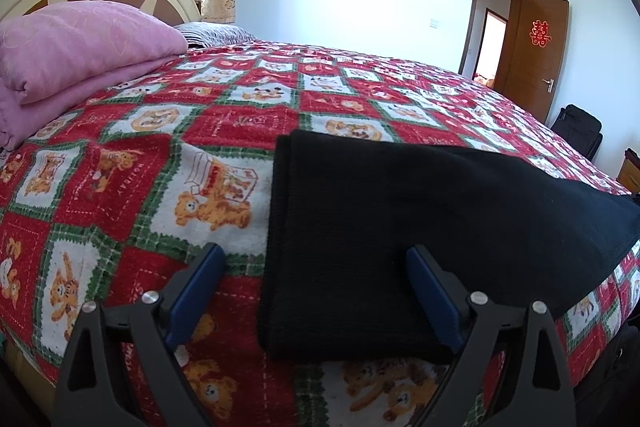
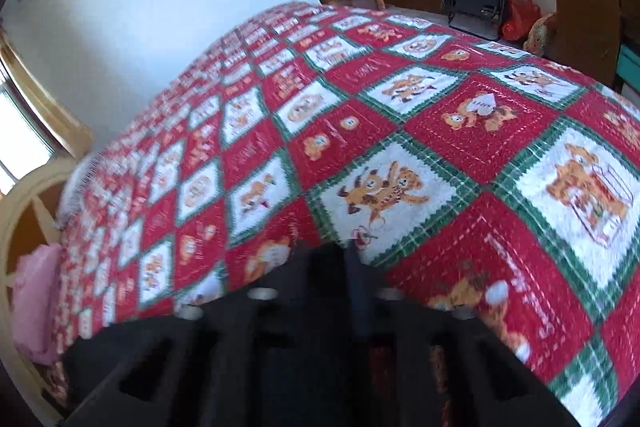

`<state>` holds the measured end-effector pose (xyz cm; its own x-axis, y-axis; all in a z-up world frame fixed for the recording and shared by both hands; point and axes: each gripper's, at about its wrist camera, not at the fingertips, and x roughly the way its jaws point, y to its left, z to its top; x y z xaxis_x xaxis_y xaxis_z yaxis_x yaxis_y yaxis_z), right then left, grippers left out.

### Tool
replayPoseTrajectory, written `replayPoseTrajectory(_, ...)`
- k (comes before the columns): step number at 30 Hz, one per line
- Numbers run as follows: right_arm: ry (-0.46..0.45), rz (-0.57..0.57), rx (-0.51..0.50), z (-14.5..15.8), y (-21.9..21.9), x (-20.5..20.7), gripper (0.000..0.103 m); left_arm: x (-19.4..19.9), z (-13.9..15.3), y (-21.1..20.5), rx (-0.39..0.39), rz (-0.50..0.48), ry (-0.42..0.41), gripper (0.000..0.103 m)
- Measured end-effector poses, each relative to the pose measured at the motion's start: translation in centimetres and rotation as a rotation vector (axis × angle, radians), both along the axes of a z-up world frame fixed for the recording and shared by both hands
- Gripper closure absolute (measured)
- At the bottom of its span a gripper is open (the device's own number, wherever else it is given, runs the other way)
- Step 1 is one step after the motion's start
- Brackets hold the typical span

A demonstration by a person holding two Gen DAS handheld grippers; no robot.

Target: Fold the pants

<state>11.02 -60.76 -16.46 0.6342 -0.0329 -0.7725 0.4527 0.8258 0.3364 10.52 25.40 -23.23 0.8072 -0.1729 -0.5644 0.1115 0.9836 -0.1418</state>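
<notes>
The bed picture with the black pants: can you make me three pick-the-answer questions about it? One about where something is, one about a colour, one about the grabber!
1. Where do the pants lie?
A. on the bedspread
B. on the floor
C. on the pillow

2. What colour is the folded blanket by the headboard?
A. blue
B. pink
C. yellow

3. How do the left gripper's fingers stand?
A. wide apart
B. shut on the pants
C. shut on the pillow

Answers:
1 A: the pants lie flat on the bedspread.
2 B: the blanket is pink.
3 A: the left gripper shows a wide gap, one finger over the pants.
</notes>
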Motion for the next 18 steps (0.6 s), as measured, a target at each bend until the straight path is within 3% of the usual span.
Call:
replayPoseTrajectory(4, -0.017, -0.042, -0.057, 1.3, 0.8, -1.9, 0.087, -0.1, 0.0, 0.0, -0.002, 0.000, -0.003, 0.008)
replayPoseTrajectory(6, -0.054, -0.010, -0.100, 2.5, 2.8, -3.5, 0.074, -0.2, -0.1, -0.1, -0.003, 0.001, -0.007, 0.008)
replayPoseTrajectory(8, -0.077, 0.078, -0.141, 3.4, 6.2, -4.4, 0.072, -0.2, -0.1, 0.0, -0.004, 0.002, -0.008, 0.007)
replayPoseTrajectory(12, -0.101, 0.407, -0.223, 3.7, 17.1, -4.8, 0.072, -0.1, -0.1, -0.1, -0.003, 0.003, -0.009, 0.007)
replayPoseTrajectory(18, -0.052, 0.846, -0.328, -0.6, 32.4, -4.6, 0.072, -0.1, -0.1, -0.1, -0.006, 0.001, -0.012, 0.007)
